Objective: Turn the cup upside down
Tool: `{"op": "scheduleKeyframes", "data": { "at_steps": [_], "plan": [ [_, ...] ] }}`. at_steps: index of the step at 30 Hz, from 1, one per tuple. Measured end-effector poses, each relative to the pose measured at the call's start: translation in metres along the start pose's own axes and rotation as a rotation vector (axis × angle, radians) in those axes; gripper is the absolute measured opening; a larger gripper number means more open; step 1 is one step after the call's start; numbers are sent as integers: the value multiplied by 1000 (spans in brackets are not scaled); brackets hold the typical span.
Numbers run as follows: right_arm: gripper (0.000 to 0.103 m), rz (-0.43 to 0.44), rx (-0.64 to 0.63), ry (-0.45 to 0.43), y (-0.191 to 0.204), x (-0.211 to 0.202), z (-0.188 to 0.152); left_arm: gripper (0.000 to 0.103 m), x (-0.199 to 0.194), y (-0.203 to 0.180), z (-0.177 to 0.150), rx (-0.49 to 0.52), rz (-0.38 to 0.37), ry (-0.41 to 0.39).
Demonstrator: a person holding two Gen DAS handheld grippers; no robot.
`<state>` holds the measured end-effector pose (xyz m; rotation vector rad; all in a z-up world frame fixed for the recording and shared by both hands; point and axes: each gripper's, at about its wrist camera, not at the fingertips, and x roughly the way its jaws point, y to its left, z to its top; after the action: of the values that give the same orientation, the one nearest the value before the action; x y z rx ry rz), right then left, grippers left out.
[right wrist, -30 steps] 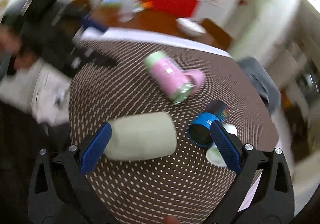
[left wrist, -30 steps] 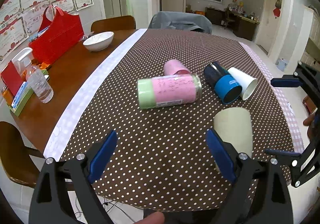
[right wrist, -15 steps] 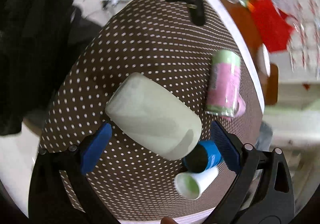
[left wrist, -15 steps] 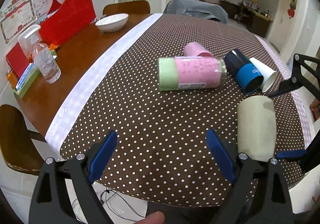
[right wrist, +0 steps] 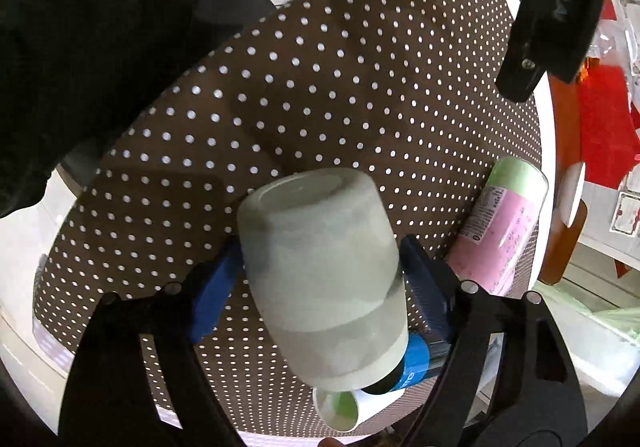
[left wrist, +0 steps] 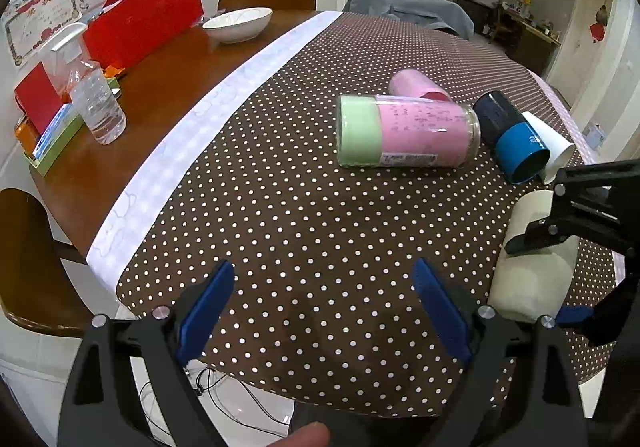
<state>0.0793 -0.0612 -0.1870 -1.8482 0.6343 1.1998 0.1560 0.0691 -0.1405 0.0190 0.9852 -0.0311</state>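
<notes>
1. Since the earlier frame, the right gripper (right wrist: 320,287) had closed around the pale cup (right wrist: 324,275) and lifted it.
2. Near right: the cup, pinched at mid-body, was held above the dotted tablecloth (left wrist: 280,207), base foremost; inversion appeared part-done, setting down remained.
3. Near left: the left gripper (left wrist: 324,311) stood spread, holding nothing.
4. Farther: a pink-and-green canister (left wrist: 404,135) and a blue cup (left wrist: 516,147) lay on their sides.

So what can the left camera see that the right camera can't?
Only the left wrist view shows the white bowl, the water bottle, the pink cup and the open left gripper. Only the right wrist view shows the flat base of the cream cup and the right gripper squeezing its sides. Both show that cup, the pink and green jar and the blue cup.
</notes>
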Motion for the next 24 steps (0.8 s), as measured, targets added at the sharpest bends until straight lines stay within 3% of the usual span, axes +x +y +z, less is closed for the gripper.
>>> {"op": "scheduleKeyframes", "data": {
  "at_steps": [4, 7, 14, 24],
  "plan": [
    [75, -4, 35, -8, 1, 1, 1, 89, 1, -1, 0, -1, -6, 0],
    [75, 4, 132, -21, -6, 0, -3, 89, -2, -2, 1, 3, -13, -7],
    [75, 51, 508, -120, -33, -14, -39, 89, -11, -7, 2, 36, -29, -34],
    [75, 74, 1065, -420, -44, -53, -93, 89, -30, -19, 8, 76, -78, -90]
  ]
}}
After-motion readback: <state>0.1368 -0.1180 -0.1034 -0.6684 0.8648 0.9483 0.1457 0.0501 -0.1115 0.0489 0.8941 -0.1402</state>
